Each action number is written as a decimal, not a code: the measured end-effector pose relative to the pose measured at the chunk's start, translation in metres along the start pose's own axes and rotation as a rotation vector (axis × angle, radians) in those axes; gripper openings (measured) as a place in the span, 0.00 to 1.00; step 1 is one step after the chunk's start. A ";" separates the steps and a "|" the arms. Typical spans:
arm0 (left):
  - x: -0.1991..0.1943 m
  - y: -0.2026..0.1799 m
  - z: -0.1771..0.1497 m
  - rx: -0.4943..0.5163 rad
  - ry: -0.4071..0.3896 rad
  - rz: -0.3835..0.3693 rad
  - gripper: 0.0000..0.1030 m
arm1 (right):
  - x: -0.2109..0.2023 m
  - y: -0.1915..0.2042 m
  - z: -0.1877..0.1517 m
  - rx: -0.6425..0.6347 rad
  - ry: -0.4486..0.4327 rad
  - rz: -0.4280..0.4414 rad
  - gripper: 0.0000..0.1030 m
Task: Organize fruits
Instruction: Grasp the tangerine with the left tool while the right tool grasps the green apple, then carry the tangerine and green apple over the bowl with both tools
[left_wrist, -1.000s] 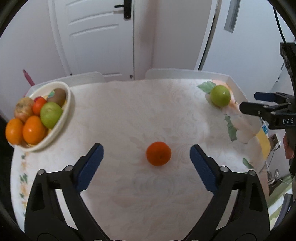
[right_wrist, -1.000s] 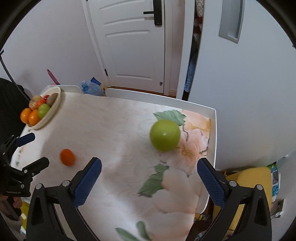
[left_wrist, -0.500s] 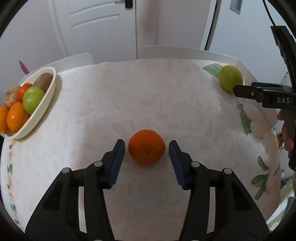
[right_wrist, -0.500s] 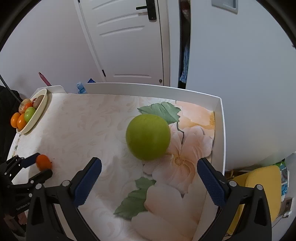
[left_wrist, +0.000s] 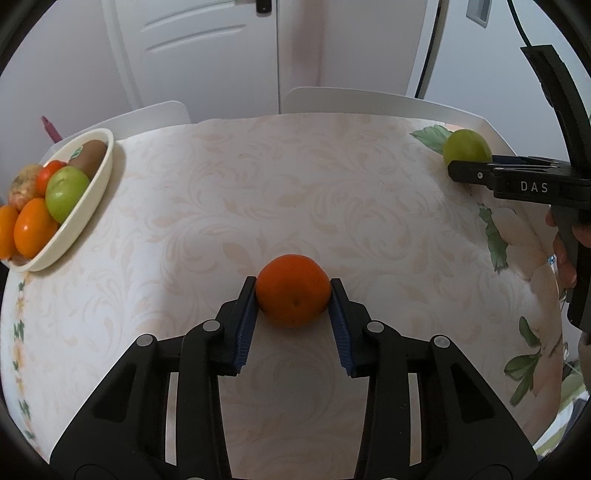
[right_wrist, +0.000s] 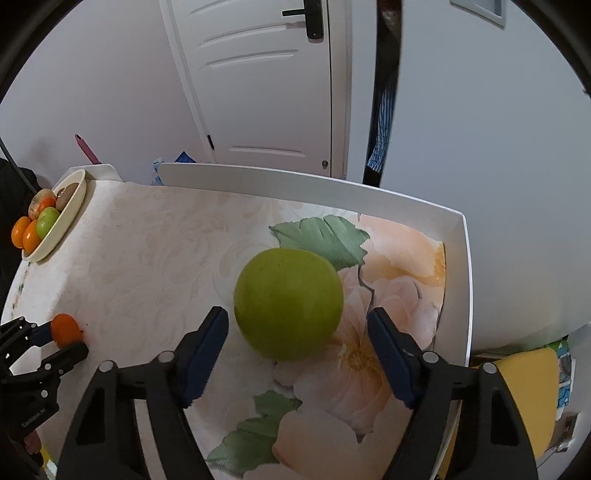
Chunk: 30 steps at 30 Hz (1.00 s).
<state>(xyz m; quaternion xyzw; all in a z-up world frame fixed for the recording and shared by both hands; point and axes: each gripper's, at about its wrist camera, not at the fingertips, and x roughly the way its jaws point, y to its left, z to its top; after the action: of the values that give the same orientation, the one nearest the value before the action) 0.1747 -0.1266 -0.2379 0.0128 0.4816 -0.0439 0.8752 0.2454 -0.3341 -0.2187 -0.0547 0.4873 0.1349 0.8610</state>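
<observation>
While left gripper (left_wrist: 293, 306) closes, pads touching orange (left_wrist: 293, 295) at widest girth mid-table: firm, light, rind grippy. Right gripper (right_wrist: 297, 347) closing, pads short of green apple (right_wrist: 289, 308) near table corner: heavier, smooth, likely slippery; take at equator. Bowl (left_wrist: 86, 218) far left.

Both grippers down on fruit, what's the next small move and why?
Probably finish both closes before lifting. The left gripper is closing, its fingers already against the orange. The right gripper is closing too, but gaps show beside the green apple, which sits on the table.
</observation>
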 end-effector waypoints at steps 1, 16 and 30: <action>0.000 0.000 0.000 -0.002 0.000 0.001 0.40 | 0.000 0.000 0.001 -0.005 -0.004 0.000 0.70; -0.014 0.011 0.001 -0.029 -0.024 0.002 0.40 | -0.003 0.011 0.007 -0.028 -0.004 0.007 0.50; -0.079 0.067 0.021 -0.077 -0.105 0.044 0.40 | -0.046 0.074 0.032 -0.099 -0.036 0.088 0.50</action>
<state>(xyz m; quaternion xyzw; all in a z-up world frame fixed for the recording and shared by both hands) 0.1563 -0.0561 -0.1608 -0.0126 0.4358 -0.0065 0.8999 0.2279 -0.2645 -0.1605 -0.0733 0.4666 0.1976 0.8590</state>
